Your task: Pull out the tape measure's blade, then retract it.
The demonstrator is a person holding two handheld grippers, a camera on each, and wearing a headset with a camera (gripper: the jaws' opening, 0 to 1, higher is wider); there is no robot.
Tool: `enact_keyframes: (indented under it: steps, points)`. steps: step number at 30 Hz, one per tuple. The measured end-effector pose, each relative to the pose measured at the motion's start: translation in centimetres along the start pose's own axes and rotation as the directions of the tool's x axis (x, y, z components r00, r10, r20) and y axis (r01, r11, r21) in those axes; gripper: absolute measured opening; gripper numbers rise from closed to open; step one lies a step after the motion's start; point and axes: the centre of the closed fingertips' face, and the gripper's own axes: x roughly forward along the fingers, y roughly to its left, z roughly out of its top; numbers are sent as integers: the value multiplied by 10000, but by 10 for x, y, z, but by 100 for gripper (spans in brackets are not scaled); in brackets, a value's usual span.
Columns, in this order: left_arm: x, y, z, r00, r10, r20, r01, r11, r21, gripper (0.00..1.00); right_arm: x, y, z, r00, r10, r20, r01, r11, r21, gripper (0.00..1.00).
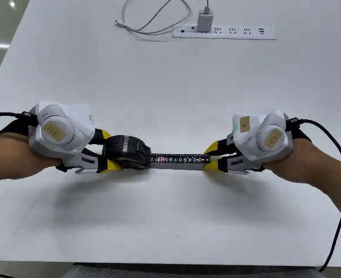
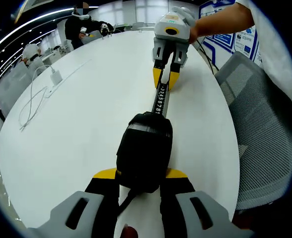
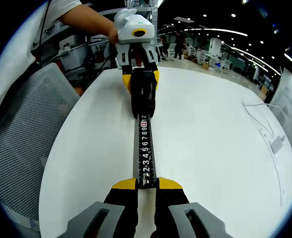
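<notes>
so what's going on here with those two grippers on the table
A person at a white table holds a gripper in each hand. The left gripper is clamped on the black tape measure, and the right gripper pinches the tip of its blade. The blade is drawn out a short way and spans the gap between them, low over the table. A power strip with a plugged-in charger lies at the far edge.
</notes>
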Motion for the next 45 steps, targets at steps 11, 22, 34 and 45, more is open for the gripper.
enact_keyframes:
  steps: [11,22,34,45]
  points:
    - [0,0,0,10000,-7,-11,7,10000,-9,26,-14,-1,-19,9995,-107,-291,112,9998,165,8]
    - [1,0,0,10000,-6,-23,6,10000,11,26,-23,1,-30,9986,-177,-491,190,9995,249,8]
    - [1,1,0,10000,0,-8,0,10000,16,26,-36,0,-43,9972,-234,-710,254,9993,271,8]
    - [1,0,0,10000,5,-12,-5,10000,19,26,-43,2,-48,9960,-256,-860,274,9994,204,8]
